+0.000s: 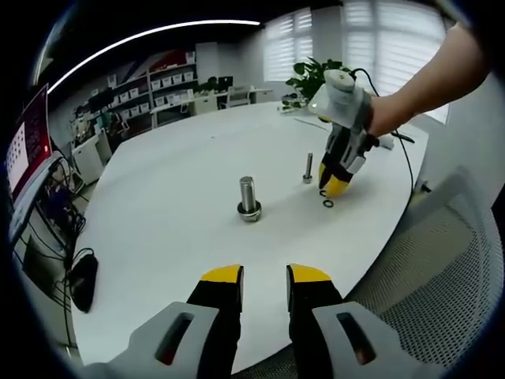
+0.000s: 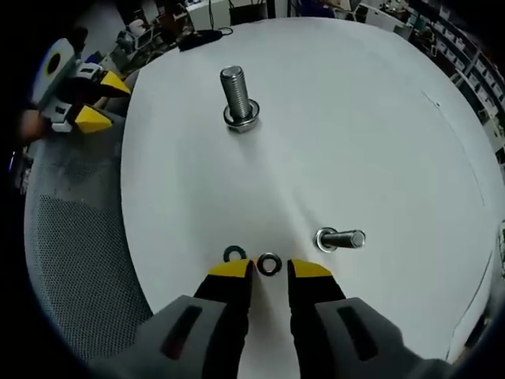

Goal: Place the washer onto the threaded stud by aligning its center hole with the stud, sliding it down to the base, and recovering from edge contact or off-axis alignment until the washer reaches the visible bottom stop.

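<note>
Steel parts stand on a white desk (image 2: 379, 118). In the right gripper view, going left to right: the left gripper (image 2: 87, 99) hangs off the desk's far left edge over a mesh chair (image 2: 75, 260); a big stud (image 2: 238, 96) stands upright toward the far side, a ring already around its foot; nearer, a dark washer (image 2: 233, 253) and a bright washer (image 2: 269, 263) lie flat, close beside each other; and a small stud (image 2: 341, 238) stands just to their right, apparently with a ring at its base too.

By my reading, this is the pick-up step, with nothing threaded yet. The right gripper (image 2: 271, 270) is low over the desk, its yellow-tipped fingers (image 2: 252, 269) set a little apart with the bright washer lying just ahead of the gap between the tips. It holds nothing, and I can't tell whether the tips touch the desk.

In the left gripper view, the left gripper (image 1: 264, 276) has its fingers (image 1: 223, 275) apart around empty air, well back from the big stud (image 1: 249, 199). Beyond it to the right stands the small stud (image 1: 308, 168), and further right the right gripper (image 1: 334, 186) hovers at the washers (image 1: 326, 199).

Next calls for nosing the tips around the washer's rim and closing. A thin ring lying flat is hard to grip and may slide or flip. Then it must be carried level to a stud, hole centred on the axis.
</note>
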Demonstrator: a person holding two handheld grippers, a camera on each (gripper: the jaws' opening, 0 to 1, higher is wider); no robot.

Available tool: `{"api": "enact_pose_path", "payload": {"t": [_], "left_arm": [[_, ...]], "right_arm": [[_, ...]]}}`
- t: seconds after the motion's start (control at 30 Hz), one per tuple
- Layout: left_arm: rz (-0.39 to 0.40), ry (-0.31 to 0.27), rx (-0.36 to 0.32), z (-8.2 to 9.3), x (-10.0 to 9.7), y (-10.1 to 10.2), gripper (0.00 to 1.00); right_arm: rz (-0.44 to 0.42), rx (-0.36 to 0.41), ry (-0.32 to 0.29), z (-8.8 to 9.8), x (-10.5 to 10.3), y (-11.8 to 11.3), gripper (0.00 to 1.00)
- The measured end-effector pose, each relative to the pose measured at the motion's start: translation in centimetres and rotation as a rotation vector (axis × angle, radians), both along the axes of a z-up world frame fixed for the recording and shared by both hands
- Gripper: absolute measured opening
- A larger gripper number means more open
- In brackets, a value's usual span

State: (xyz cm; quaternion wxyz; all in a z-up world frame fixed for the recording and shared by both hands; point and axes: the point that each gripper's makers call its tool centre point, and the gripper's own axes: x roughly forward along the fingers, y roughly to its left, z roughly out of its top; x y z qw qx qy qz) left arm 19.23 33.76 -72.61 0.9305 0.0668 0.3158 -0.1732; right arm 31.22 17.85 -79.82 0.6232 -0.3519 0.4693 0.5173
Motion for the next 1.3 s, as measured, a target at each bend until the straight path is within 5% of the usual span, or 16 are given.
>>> {"api": "enact_pose_path", "payload": {"t": [0.33, 1.3], "left_arm": [[-0.011, -0.008, 0.001, 0.1, -0.1, -0.1, 0.19], [-0.089, -0.017, -0.076, 0.6, -0.8, -1.9, 0.19]], "right_arm": [[0.047, -0.038, -0.035, -0.2, 0.1, -0.2, 0.16], [-0.116, -0.228, -0.015, -0.3, 0.2, 0.0, 0.15]]}}
